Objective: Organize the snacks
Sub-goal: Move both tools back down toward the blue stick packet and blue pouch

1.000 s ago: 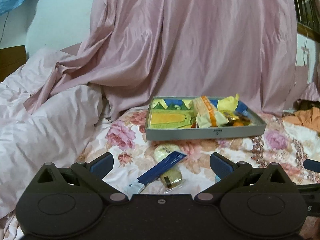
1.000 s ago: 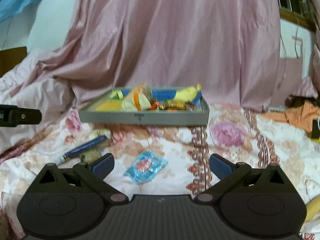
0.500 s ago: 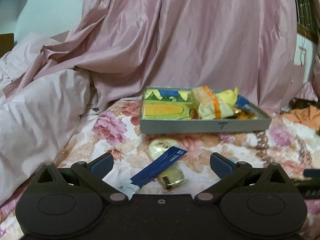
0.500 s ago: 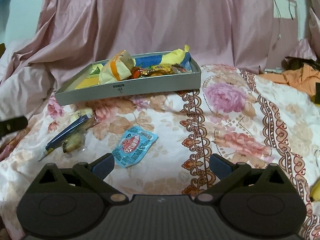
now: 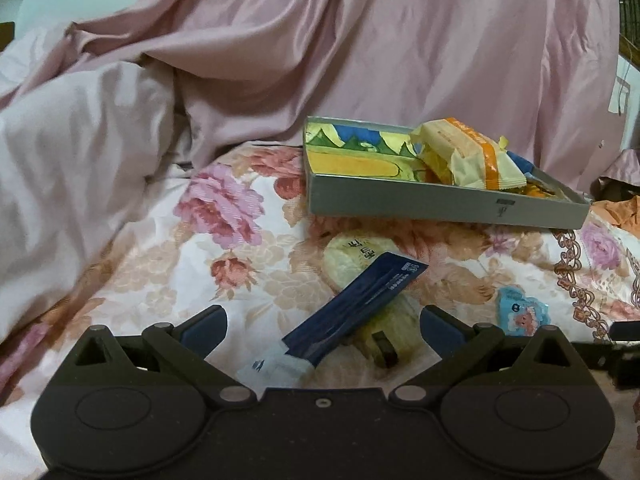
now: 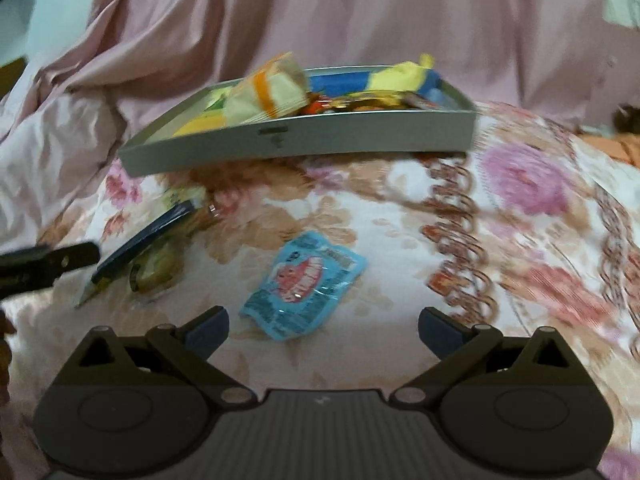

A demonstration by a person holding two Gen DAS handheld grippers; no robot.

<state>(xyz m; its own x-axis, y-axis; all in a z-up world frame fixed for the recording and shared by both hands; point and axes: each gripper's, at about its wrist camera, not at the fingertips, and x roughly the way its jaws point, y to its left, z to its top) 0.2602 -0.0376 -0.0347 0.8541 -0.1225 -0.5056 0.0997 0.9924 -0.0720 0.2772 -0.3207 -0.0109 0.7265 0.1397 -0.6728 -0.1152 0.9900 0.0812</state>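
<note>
A grey tray (image 5: 440, 202) (image 6: 360, 136) on the flowered bedspread holds several snacks, a cream packet with an orange stripe (image 5: 468, 156) (image 6: 268, 96) on top. In front of it a dark blue sachet (image 5: 356, 308) (image 6: 144, 238) lies across a yellowish wrapped cake (image 5: 352, 256) (image 6: 156, 268). My left gripper (image 5: 322, 326) is open, its fingers on either side of the sachet's near end. A light blue packet (image 6: 306, 284) (image 5: 518, 312) lies just ahead of my right gripper (image 6: 322, 326), which is open and holds nothing.
Crumpled pink bedding (image 5: 80, 168) rises at the left, and a pink sheet (image 5: 400, 40) hangs behind the tray. Orange cloth (image 5: 620, 208) lies at the far right. The left gripper's finger (image 6: 48, 262) shows at the left edge of the right wrist view.
Both grippers have moved lower and closer to the bedspread. The left one has come up to the blue sachet, the right one to the light blue packet. Neither has shut.
</note>
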